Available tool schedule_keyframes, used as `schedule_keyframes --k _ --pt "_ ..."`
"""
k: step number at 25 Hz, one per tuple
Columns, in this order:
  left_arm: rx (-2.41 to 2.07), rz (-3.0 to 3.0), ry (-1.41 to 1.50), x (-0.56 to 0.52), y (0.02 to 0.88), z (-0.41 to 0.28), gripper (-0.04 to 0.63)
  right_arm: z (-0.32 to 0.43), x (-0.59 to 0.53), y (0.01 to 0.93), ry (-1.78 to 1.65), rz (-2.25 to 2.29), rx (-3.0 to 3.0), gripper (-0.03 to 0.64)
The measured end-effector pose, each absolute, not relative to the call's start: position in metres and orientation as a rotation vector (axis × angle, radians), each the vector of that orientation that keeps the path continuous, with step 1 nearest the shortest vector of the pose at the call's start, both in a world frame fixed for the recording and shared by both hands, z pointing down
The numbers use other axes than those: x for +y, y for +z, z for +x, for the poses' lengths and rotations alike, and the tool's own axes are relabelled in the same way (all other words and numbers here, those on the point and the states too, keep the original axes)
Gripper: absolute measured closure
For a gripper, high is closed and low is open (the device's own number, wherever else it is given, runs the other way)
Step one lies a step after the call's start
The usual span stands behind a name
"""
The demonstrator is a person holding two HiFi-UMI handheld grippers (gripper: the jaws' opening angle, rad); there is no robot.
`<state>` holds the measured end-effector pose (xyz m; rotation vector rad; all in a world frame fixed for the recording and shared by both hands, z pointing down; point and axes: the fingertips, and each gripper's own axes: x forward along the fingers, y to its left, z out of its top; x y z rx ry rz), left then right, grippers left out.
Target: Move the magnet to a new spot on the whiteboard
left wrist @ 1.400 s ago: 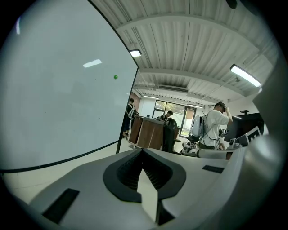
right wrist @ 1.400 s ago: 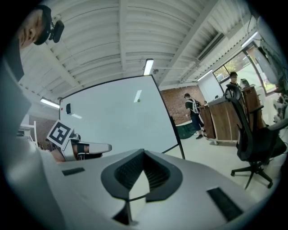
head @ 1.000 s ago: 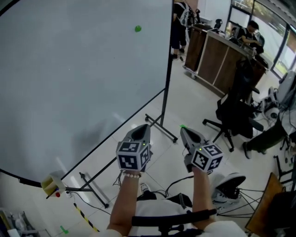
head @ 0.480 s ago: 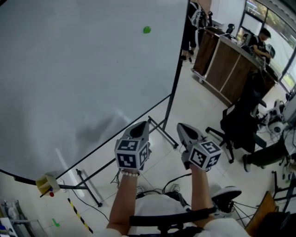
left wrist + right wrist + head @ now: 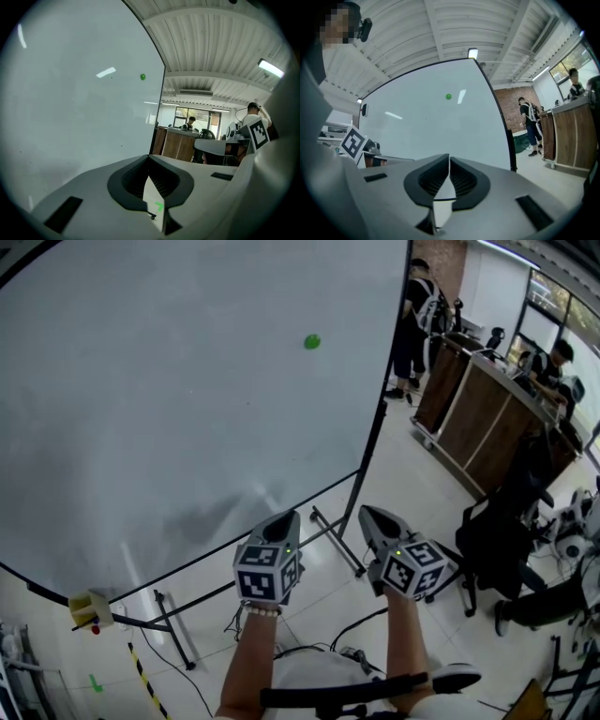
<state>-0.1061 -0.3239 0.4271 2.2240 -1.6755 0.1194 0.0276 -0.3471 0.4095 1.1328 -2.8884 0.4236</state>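
A small green magnet (image 5: 312, 341) sticks high on the right part of the big whiteboard (image 5: 159, 418). It also shows as a green dot in the left gripper view (image 5: 142, 77) and the right gripper view (image 5: 448, 96). Both grippers are held side by side below the board's lower edge, far from the magnet. My left gripper (image 5: 285, 517) is shut and empty, its tips meeting (image 5: 149, 157). My right gripper (image 5: 368, 513) has its jaws just starting to open, tips still almost touching (image 5: 449, 157), with nothing between them.
The whiteboard stands on a black frame with floor legs (image 5: 334, 532). A yellow object (image 5: 89, 610) hangs at its lower left corner. To the right are a wooden counter (image 5: 487, 418), a standing person (image 5: 418, 306), a black office chair (image 5: 506, 531) and floor cables (image 5: 361, 652).
The head view has tilted up, so the magnet sits lower and further right in the picture. Both grippers stay close together beneath the board, edging slightly toward it.
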Motion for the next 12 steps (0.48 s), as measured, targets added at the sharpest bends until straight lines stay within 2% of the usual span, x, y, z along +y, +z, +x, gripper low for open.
schedule_keyframes --k 5,8,12 --pt "-1.741 2.182 0.098 -0.33 0.421 -0.123 0.598 0.016 -0.388 0.369 0.238 1.143 -2.922 0.581" --pt "-1.778 2.16 0.075 -0.332 0.415 -0.138 0.598 -0.002 -0.413 0.328 0.089 1.127 -2.954 0.497" --pt "-1.817 2.138 0.049 -0.332 0.408 -0.153 0.598 -0.027 -0.444 0.266 -0.103 1.112 -2.989 0.449"
